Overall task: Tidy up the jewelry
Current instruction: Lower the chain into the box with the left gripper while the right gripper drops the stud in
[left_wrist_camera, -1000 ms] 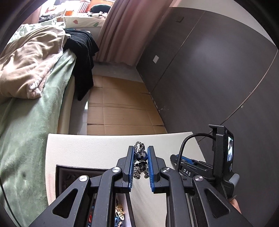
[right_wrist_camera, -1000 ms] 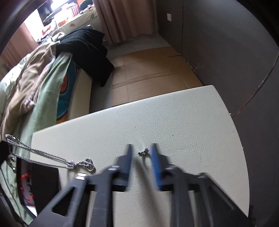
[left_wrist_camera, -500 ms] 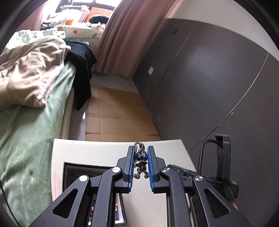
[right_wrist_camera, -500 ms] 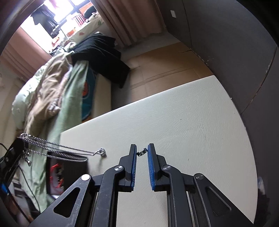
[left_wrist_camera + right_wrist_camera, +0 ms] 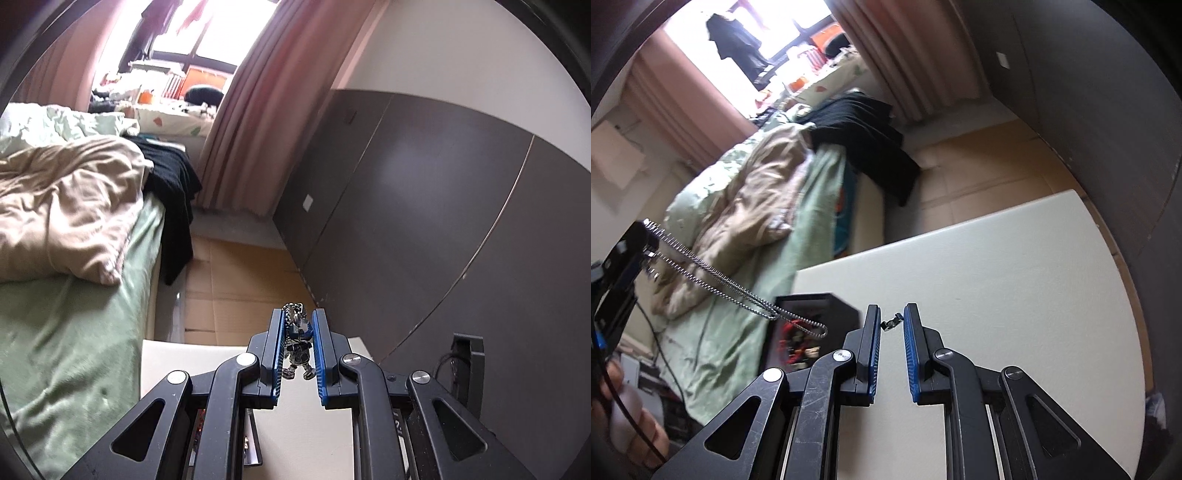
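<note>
My left gripper (image 5: 298,321) is shut on a silver ball-chain necklace with a small figure pendant (image 5: 298,347), held above the white table (image 5: 207,356). In the right wrist view the chain (image 5: 731,288) hangs stretched from the left gripper (image 5: 624,258) towards my right gripper (image 5: 891,317). The right gripper is shut on the necklace's small clasp end (image 5: 891,323) above the table (image 5: 997,288). A black jewelry box (image 5: 809,332) with red and mixed pieces inside stands on the table below the chain.
A bed with a green sheet (image 5: 74,325), beige blanket and black garment lies left of the table. A dark panelled wall (image 5: 424,221) runs along the right. Cardboard covers the floor (image 5: 236,273) beyond the table. A hand (image 5: 624,417) shows at lower left.
Both grippers have lifted up from the table with the necklace, tilting upward. The chain now hangs stretched in the air between them, above the jewelry box.
</note>
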`<action>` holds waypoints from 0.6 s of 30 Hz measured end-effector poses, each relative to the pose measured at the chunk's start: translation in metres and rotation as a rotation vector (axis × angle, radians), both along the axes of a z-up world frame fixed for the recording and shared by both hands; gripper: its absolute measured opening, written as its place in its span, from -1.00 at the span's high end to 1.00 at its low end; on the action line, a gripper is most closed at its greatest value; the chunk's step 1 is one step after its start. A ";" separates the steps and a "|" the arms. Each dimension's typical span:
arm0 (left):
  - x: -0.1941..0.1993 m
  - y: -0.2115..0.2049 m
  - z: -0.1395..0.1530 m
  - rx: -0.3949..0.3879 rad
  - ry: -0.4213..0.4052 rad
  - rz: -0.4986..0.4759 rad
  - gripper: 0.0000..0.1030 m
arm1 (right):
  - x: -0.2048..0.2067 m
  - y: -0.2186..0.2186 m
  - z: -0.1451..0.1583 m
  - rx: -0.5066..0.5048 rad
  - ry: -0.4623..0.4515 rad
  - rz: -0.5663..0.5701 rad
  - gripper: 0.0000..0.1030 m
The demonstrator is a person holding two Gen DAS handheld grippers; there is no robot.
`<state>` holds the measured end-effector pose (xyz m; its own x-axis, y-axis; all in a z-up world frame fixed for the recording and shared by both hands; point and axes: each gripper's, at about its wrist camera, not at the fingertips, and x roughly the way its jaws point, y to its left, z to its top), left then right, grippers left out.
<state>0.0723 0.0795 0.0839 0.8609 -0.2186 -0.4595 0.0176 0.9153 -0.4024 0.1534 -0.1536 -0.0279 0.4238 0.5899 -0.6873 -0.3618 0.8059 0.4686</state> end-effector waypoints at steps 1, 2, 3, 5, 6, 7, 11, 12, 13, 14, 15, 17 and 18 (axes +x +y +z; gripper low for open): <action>-0.002 0.001 0.004 0.000 -0.010 0.003 0.72 | -0.003 0.001 0.003 0.008 -0.008 0.006 0.72; -0.004 0.002 0.006 0.001 -0.016 0.004 0.72 | -0.006 0.003 0.006 0.016 -0.016 0.012 0.72; -0.005 0.003 0.008 0.001 -0.022 0.006 0.72 | -0.007 0.004 0.007 0.018 -0.019 0.016 0.72; -0.005 0.006 0.009 0.000 -0.027 0.007 0.72 | -0.010 0.008 0.009 0.019 -0.024 0.027 0.72; -0.004 0.007 0.009 -0.001 -0.025 0.009 0.72 | -0.011 0.009 0.009 0.018 -0.025 0.030 0.72; -0.004 0.009 0.008 -0.001 -0.024 0.011 0.72 | -0.012 0.012 0.009 0.016 -0.025 0.035 0.72; 0.002 0.013 -0.001 -0.009 -0.002 0.014 0.72 | -0.013 0.017 0.009 0.012 -0.026 0.047 0.72; 0.003 0.014 -0.005 -0.011 0.007 0.015 0.72 | -0.013 0.017 0.010 0.013 -0.026 0.048 0.72; 0.006 0.015 -0.009 -0.015 0.018 0.017 0.72 | -0.013 0.017 0.010 0.016 -0.027 0.048 0.72; 0.009 0.017 -0.016 -0.023 0.035 0.019 0.72 | -0.013 0.016 0.011 0.021 -0.027 0.049 0.72; 0.011 0.018 -0.021 -0.029 0.047 0.019 0.72 | -0.013 0.016 0.010 0.023 -0.028 0.048 0.72; 0.017 0.019 -0.031 -0.037 0.075 0.016 0.72 | -0.010 0.017 0.010 0.025 -0.025 0.046 0.72; 0.021 0.018 -0.037 -0.036 0.090 0.011 0.72 | -0.010 0.017 0.009 0.026 -0.024 0.045 0.72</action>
<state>0.0934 0.0978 0.0472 0.8189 -0.2269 -0.5272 -0.0306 0.8999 -0.4349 0.1438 -0.1371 -0.0186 0.4122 0.6263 -0.6617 -0.4090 0.7762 0.4799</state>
